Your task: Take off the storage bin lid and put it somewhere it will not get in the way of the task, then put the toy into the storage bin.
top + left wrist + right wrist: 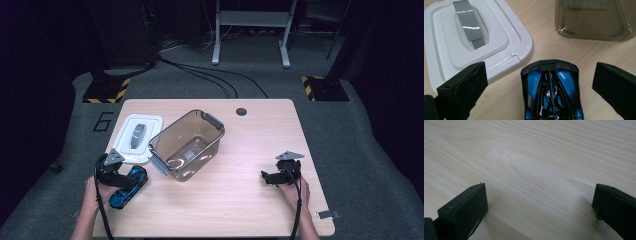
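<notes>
Toy sports car: glossy blue with black roof and trim, lying on the bench beside the white lid, between the released left claw; right claw likewise gaping, holding nothing.

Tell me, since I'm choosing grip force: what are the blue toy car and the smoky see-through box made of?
Blue and black toy car: probably hard plastic, glossy, given its sharp reflections. Smoky see-through box: likely rigid tinted plastic, smooth, since the table shows through its walls.
</notes>
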